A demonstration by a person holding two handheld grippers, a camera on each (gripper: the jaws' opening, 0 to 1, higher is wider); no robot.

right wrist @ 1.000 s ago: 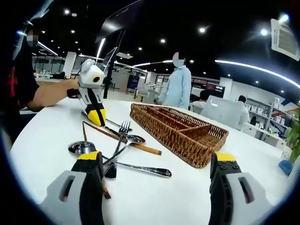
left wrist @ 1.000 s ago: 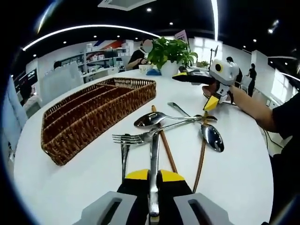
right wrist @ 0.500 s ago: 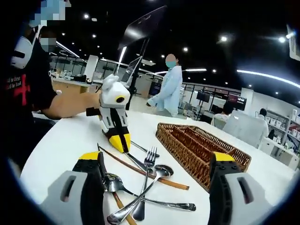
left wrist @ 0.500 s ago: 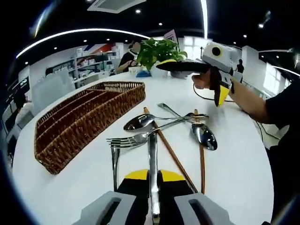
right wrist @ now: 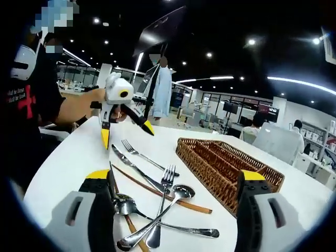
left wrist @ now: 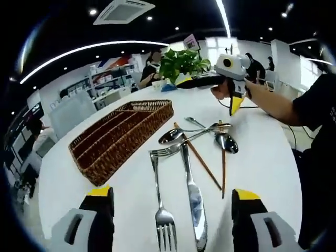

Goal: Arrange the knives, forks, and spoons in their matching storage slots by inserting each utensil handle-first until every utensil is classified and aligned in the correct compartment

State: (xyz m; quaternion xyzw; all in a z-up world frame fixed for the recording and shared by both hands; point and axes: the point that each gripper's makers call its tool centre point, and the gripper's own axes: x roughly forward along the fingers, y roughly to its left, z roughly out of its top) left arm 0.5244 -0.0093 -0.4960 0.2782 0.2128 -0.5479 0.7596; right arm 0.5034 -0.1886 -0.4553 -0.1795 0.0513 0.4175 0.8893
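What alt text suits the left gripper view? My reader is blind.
A knife and fork lie on a white table between the open left gripper fingers. Beyond sit crossed spoons, a wicker tray and the right gripper.

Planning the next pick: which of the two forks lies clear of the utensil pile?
The fork lying beside the knife, tines nearest the left tongs. The other fork is tangled with the spoons.
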